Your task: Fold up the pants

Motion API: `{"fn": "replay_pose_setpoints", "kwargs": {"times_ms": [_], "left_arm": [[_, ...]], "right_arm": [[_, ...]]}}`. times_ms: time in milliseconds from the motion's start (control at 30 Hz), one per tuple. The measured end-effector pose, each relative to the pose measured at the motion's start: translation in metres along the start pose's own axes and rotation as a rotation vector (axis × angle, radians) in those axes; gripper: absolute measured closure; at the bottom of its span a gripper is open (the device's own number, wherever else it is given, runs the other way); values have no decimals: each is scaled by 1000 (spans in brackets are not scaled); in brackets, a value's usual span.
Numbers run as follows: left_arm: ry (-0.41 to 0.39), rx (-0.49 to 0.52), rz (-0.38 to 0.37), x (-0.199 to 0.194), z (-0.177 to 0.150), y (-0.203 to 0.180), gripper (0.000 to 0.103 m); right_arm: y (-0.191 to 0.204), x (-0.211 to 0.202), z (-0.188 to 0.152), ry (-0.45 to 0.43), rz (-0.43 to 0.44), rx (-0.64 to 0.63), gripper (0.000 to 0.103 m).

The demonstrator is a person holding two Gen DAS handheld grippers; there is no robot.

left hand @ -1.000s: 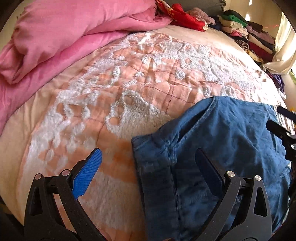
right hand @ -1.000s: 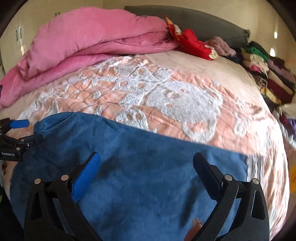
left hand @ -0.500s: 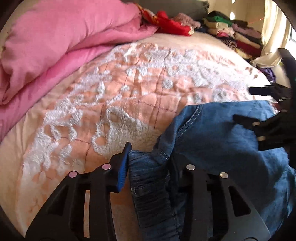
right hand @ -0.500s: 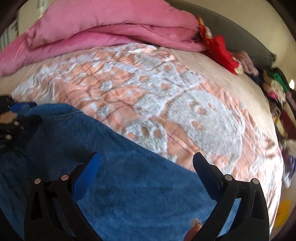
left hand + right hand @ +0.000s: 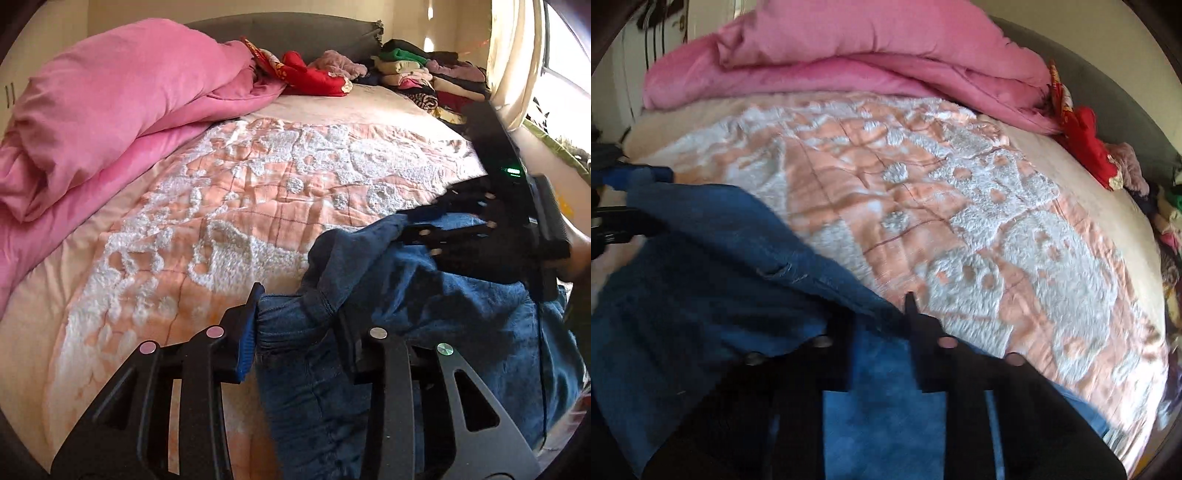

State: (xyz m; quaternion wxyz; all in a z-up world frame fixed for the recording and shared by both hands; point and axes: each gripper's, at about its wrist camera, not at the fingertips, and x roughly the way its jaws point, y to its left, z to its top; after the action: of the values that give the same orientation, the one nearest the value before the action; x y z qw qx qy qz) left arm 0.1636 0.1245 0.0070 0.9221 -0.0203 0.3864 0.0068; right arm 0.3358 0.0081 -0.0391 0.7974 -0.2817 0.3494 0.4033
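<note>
Blue denim pants (image 5: 461, 332) lie on the peach and white bedspread (image 5: 258, 206) at the near right. My left gripper (image 5: 299, 332) is shut on the bunched elastic waistband of the pants. My right gripper (image 5: 879, 332) is shut on the upper edge of the pants (image 5: 720, 295), which is lifted and creased. The right gripper also shows in the left wrist view (image 5: 480, 236), clamped on the fabric just beyond the waistband. The left gripper shows at the left edge of the right wrist view (image 5: 624, 206). The right wrist view is blurred.
A pink duvet (image 5: 103, 110) is heaped along the left side of the bed. Red cloth (image 5: 314, 75) and piles of folded clothes (image 5: 424, 74) lie by the grey headboard (image 5: 295, 29). A curtain and window (image 5: 517, 55) are at the right.
My right gripper has shut on the pants' edge and moved toward the left gripper, lifting the fabric. My left gripper stays shut on the waistband and has risen slightly.
</note>
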Motion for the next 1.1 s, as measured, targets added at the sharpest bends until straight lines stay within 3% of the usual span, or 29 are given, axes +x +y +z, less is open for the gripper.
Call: {"fn": "replay_pose_setpoints", "kwargs": {"times_ms": [200,500,733,1100], "left_arm": [[-28,0,-24,-21,-9,0,75],[-50,42,-50,-54,-32,-21,75],[-5,48,-101,-68,-58,-22,75],[61,63,-84,-75,-89,-22,74]], "right_arm": [[7,-69,-31,-154,39,120,90],[45,-143,-86,-236,66,217,91],[89,-170,-127,-233,117,272,91],[159,-176,-155,-174,147,210,91]]}}
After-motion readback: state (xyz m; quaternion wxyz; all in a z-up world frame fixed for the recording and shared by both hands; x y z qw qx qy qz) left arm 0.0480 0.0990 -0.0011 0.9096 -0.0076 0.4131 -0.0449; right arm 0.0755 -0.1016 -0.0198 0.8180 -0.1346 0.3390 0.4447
